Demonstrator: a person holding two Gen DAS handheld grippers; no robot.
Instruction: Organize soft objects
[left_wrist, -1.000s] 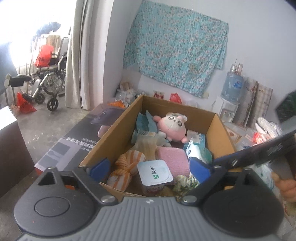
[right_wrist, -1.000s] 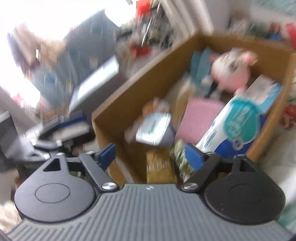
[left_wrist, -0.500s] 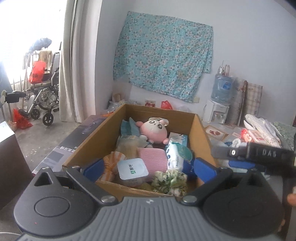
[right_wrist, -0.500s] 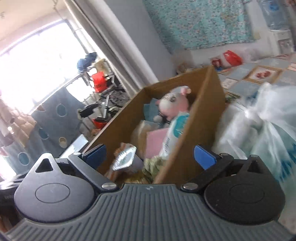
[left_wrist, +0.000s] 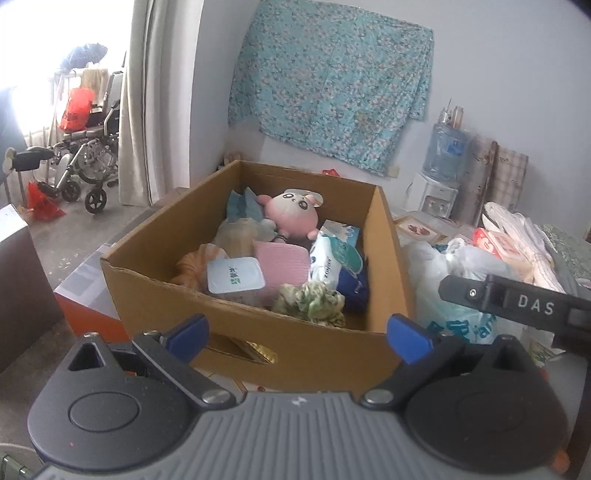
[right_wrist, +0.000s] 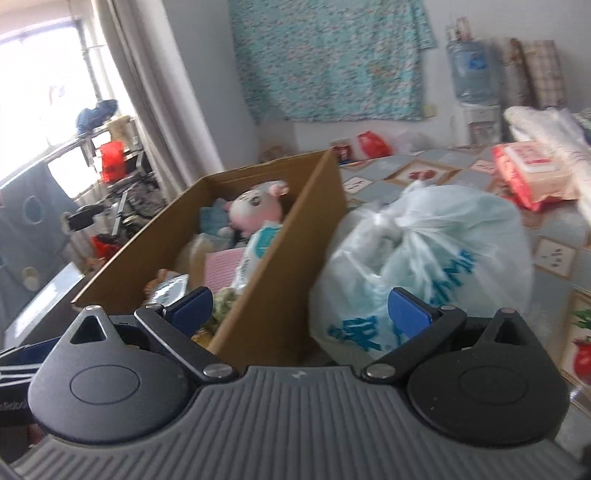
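Note:
An open cardboard box (left_wrist: 280, 343) (right_wrist: 317, 206) holds soft things: a pink plush toy (left_wrist: 293, 218) (right_wrist: 255, 210), a pink folded cloth (left_wrist: 282, 264), a tissue pack (left_wrist: 330, 260), a green scrunchie (left_wrist: 310, 304), an orange striped cloth (left_wrist: 192, 267) and a white-lidded tub (left_wrist: 234, 278). My left gripper (left_wrist: 297, 330) hangs open in front of the box's near wall, nothing between its fingers. My right gripper (right_wrist: 299, 308) is open too, straddling the box's right wall and a white plastic bag (right_wrist: 424, 258). A black bar of the right gripper (left_wrist: 517, 301) shows at the left view's right edge.
The white plastic bag (left_wrist: 443, 280) sits right of the box on a patterned cover (right_wrist: 554, 254). A red and white package (right_wrist: 528, 170) and pale cloths (left_wrist: 517, 236) lie further right. A water dispenser (left_wrist: 441, 170) stands at the back wall, a wheelchair (left_wrist: 88, 147) by the window.
Both grippers have pulled back from over the box, so it looks smaller and further off. The right view has swung right, from the box's inside to its right wall and the bag.

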